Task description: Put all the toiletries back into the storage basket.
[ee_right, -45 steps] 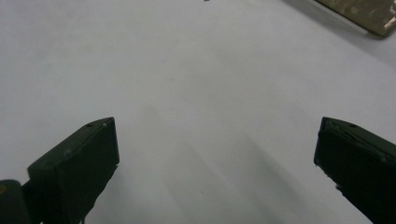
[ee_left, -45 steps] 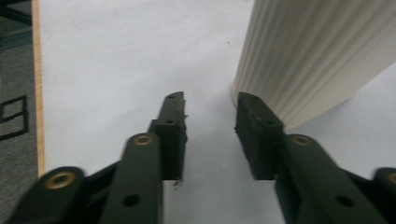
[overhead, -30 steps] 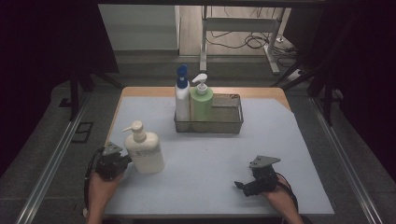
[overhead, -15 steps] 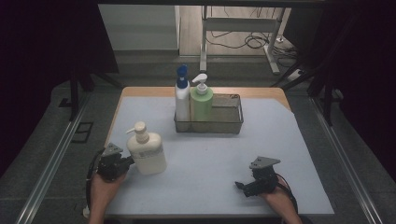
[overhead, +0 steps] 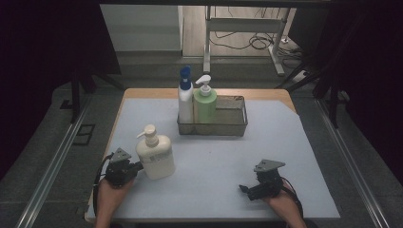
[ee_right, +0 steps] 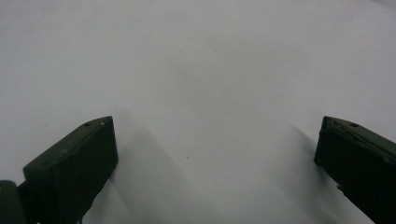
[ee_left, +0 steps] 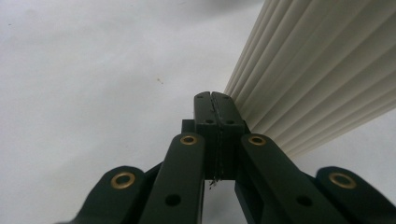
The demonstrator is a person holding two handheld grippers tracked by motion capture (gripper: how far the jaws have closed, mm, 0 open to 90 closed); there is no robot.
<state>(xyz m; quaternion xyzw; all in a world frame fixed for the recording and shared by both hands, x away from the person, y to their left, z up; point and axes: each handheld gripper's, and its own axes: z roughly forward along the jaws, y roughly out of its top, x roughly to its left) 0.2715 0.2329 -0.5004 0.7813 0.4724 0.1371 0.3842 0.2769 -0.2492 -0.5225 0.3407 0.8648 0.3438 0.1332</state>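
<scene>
The high view looks forward and down over the whole desk [overhead: 209,156]; each claw view skims the desk close up; the left claw view shares the cream pump bottle [ee_left: 317,74] with it.

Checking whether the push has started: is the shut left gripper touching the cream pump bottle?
Cannot tell. In the left gripper view the left gripper sits right against the ribbed cream pump bottle, but no plain contact or gap shows.
</scene>
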